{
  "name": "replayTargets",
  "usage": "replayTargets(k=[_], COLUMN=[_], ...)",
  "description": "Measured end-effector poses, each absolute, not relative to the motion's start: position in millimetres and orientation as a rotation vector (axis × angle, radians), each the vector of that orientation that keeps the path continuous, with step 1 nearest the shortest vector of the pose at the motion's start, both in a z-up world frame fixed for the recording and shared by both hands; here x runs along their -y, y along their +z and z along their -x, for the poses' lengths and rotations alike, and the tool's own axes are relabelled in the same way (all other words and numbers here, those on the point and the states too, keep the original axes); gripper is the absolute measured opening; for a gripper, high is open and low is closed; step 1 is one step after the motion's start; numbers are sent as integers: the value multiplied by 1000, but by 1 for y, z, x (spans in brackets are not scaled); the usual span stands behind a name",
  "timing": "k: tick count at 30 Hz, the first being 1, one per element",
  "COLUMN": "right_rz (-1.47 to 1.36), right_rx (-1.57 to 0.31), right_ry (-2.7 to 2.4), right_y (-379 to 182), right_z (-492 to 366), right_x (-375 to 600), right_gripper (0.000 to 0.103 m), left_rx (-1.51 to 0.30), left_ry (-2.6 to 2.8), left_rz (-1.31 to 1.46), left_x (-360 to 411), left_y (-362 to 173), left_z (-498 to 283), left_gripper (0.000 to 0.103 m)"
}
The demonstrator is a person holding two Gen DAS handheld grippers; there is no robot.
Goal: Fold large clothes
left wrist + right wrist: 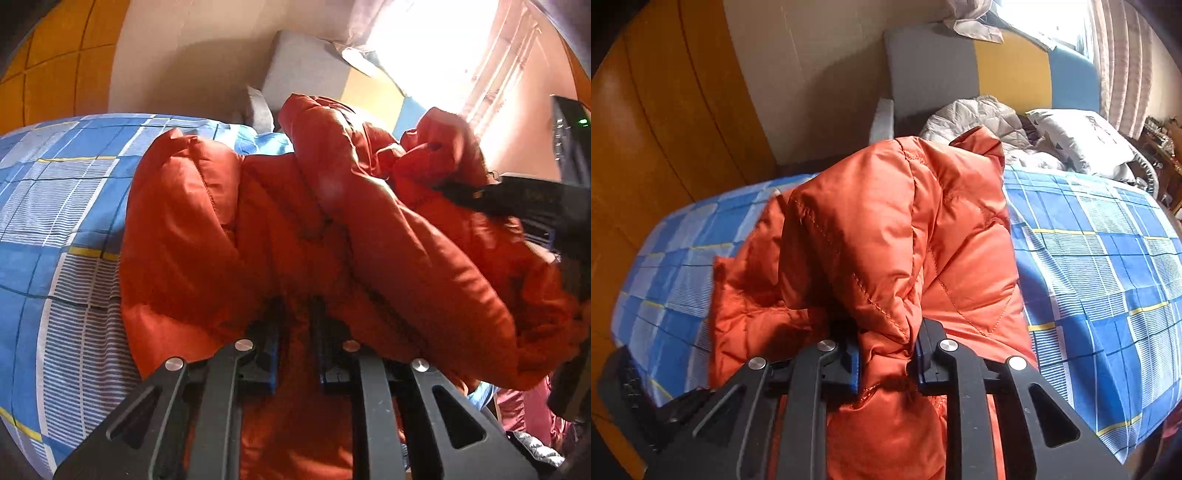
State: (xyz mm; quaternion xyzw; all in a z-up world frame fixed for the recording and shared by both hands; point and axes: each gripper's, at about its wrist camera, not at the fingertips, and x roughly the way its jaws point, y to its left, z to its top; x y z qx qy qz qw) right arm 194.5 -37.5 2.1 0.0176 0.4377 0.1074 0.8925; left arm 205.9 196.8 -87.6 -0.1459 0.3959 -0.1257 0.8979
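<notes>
A puffy orange quilted jacket [332, 236] lies bunched on a bed with a blue checked sheet [55, 206]. My left gripper [297, 314] is shut on a fold of the jacket, with orange cloth pinched between its blue-padded fingers [271, 354]. In the left wrist view my right gripper [480, 194] comes in from the right and bites into the far part of the jacket. The right wrist view shows the jacket [886, 236] heaped up high, and my right gripper [888, 332] shut on a thick fold of it. The sheet [1108, 266] spreads out on the right.
A grey, yellow and blue headboard [997, 70] stands at the far end of the bed. A grey quilt [982, 118] and a white pillow [1082, 140] lie there. Wooden wardrobe doors [657, 122] line the left. A bright curtained window [461, 48] is at the far right.
</notes>
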Motion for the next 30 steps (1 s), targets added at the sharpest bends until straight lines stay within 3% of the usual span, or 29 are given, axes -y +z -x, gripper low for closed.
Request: replayTargets(k=[13, 30], right_rz=[-147, 77], right_rx=[-892, -958], right_ry=[434, 465], right_y=[41, -41], right_z=[-183, -184], right_x=[4, -70], right_gripper=[19, 20], left_rx=[-797, -769], left_ry=[-266, -249], left_rz=[370, 465], left_x=[-207, -240], left_y=[-91, -102], left_z=[-186, -155], left_gripper=[12, 11])
